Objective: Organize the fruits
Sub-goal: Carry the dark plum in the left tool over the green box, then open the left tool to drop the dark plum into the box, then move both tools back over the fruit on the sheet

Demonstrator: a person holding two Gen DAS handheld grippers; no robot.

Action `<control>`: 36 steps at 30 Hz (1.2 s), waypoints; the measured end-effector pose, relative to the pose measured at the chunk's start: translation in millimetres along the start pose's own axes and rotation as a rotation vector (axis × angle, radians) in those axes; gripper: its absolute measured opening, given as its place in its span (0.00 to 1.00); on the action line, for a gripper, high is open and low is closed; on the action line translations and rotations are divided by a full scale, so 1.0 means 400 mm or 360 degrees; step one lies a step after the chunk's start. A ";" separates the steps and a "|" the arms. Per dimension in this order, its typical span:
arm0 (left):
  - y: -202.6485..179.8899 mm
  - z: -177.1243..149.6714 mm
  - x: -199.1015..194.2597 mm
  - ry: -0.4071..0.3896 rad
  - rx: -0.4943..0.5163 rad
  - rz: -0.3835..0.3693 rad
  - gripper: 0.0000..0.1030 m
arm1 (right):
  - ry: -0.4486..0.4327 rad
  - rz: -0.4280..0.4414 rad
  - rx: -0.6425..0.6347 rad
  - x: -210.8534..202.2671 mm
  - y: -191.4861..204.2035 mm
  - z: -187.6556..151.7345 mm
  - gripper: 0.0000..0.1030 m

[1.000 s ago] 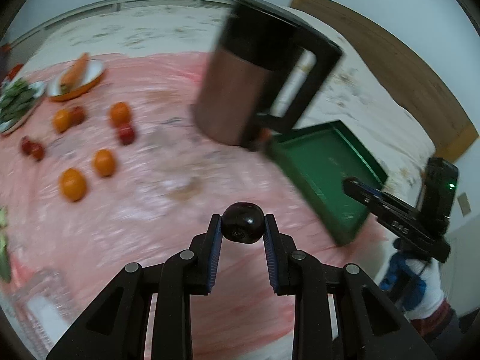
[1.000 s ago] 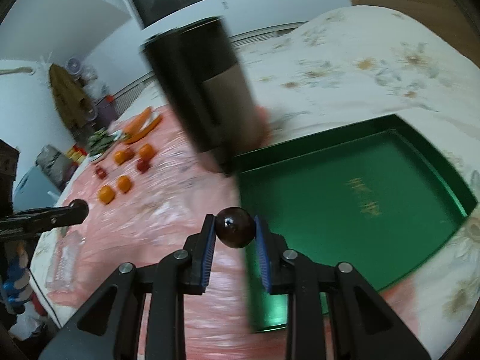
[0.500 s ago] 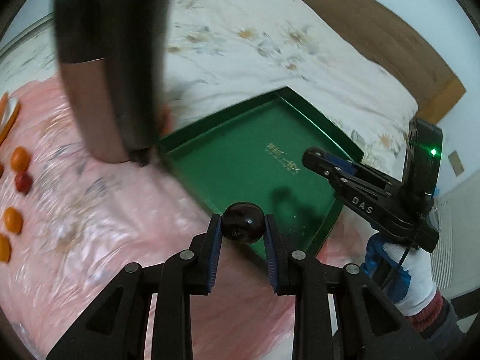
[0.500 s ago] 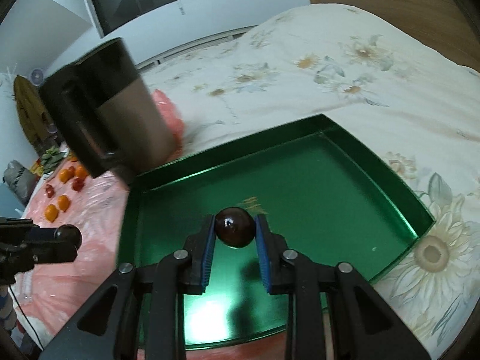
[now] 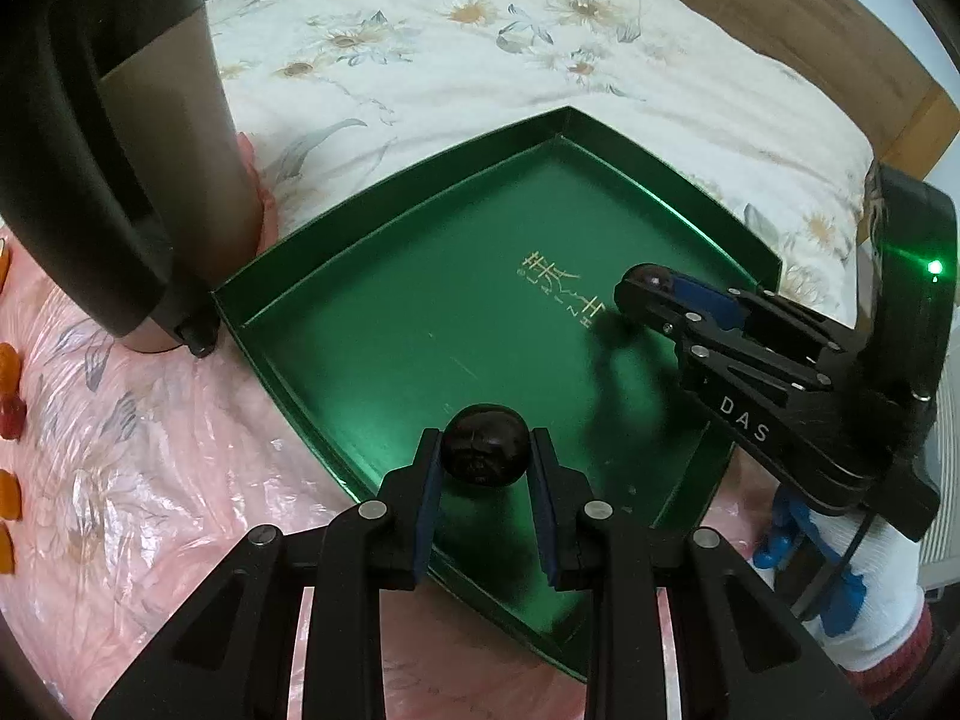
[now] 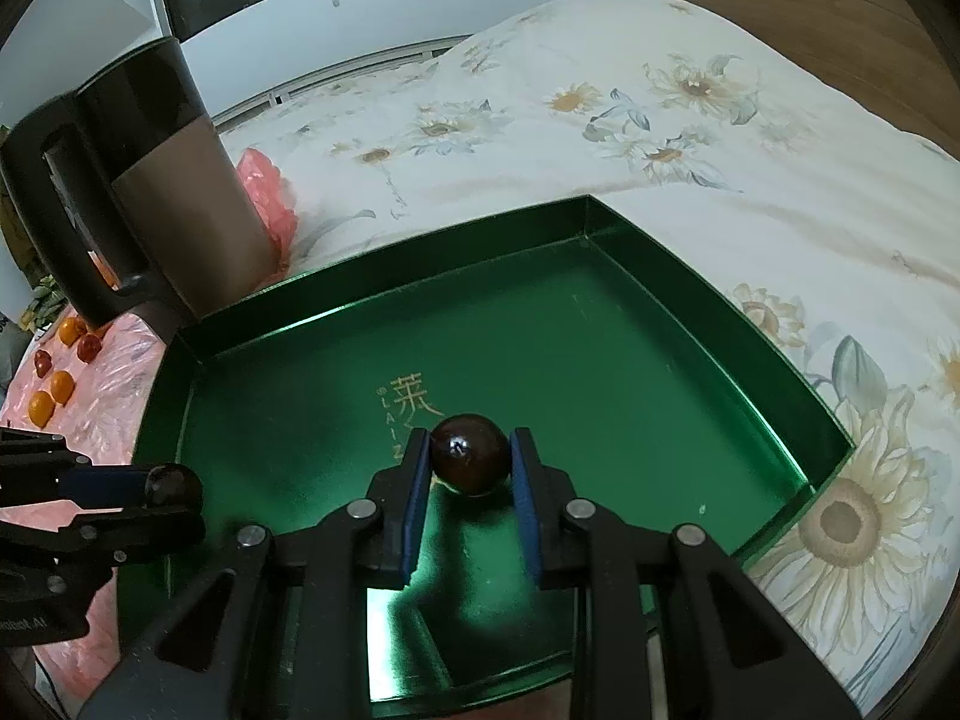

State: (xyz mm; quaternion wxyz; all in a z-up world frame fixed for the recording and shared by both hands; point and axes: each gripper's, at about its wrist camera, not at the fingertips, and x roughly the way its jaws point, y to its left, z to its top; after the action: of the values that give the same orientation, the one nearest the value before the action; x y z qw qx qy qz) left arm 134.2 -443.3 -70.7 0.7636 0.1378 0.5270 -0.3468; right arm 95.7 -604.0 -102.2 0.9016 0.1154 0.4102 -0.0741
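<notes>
A shallow green tray (image 5: 384,222) (image 6: 384,300) with gold lettering lies on the bed. My left gripper (image 5: 485,456) is shut on a dark, wrinkled round fruit (image 5: 485,447), held over the tray's near edge. My right gripper (image 6: 470,456) is shut on a smooth dark red round fruit (image 6: 471,450) above the tray's middle. In the left wrist view the right gripper (image 5: 645,288) reaches in from the right with its fruit at the tip. In the right wrist view the left gripper (image 6: 174,489) shows at the left edge, its fruit between the pads.
A tall black and brown kettle (image 5: 120,138) (image 6: 138,192) stands close by the tray's left corner on a pink plastic sheet (image 5: 132,450). Oranges and small red fruits (image 6: 60,360) lie further left. A flowered bedspread (image 6: 660,138) and a wooden headboard (image 5: 840,42) lie beyond.
Both grippers have swung from the pink sheet to over the green tray and come lower, each keeping its fruit. The kettle has slid to the left of both views.
</notes>
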 end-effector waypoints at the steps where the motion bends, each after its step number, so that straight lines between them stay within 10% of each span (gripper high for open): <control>1: -0.003 -0.001 0.005 0.0007 0.0003 0.0008 0.23 | 0.0004 -0.0006 0.0000 0.001 0.000 -0.002 0.11; 5: -0.007 -0.010 0.019 0.0035 0.0021 0.0038 0.24 | 0.0019 -0.0032 -0.0005 0.004 -0.001 -0.008 0.13; 7: -0.010 -0.014 0.023 0.0046 0.0022 0.0042 0.25 | 0.0027 -0.0049 -0.0006 0.006 -0.002 -0.008 0.51; 9: -0.014 -0.013 0.024 0.0040 0.0020 0.0036 0.36 | 0.0018 -0.0062 -0.0008 0.002 -0.001 -0.008 0.68; 14: -0.027 -0.006 -0.003 -0.0023 0.0025 0.0049 0.49 | 0.0010 -0.0082 -0.0004 -0.012 -0.004 -0.007 0.77; 16: -0.028 -0.006 -0.015 -0.0038 0.0032 0.0064 0.50 | -0.0010 -0.0089 0.0009 -0.026 -0.005 -0.006 0.98; 36: -0.040 -0.155 -0.257 -0.0348 0.0079 0.0230 0.51 | -0.0300 -0.0185 0.0060 -0.267 0.080 -0.037 1.00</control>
State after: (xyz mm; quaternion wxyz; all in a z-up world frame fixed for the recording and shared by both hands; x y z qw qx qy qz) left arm 58.4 -379.4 -0.9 0.8359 0.1557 0.4204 -0.3168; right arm 22.9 -564.9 -26.0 0.9281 0.1009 0.3280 -0.1444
